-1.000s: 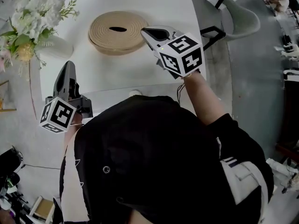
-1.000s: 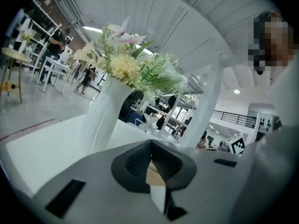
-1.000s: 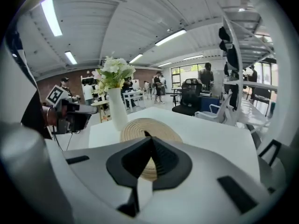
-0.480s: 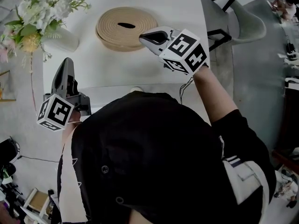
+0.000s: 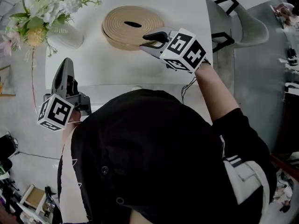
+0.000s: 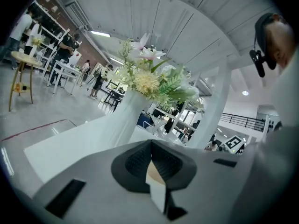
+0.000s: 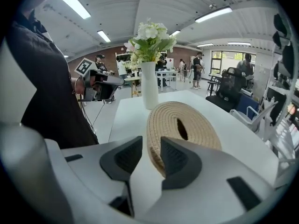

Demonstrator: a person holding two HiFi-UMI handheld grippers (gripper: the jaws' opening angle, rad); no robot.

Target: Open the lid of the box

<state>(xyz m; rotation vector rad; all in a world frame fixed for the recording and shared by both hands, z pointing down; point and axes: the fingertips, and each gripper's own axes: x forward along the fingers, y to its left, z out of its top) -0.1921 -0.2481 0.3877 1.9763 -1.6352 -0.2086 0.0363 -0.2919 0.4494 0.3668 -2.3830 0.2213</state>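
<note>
One round tan woven box (image 5: 132, 32)

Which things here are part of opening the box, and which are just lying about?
Part of the job: woven box, lid on; right gripper, its jaws just opening, the rim at their gap, not gripped.
Lying about: left gripper, shut, held aside; vase of flowers; chair.
</note>
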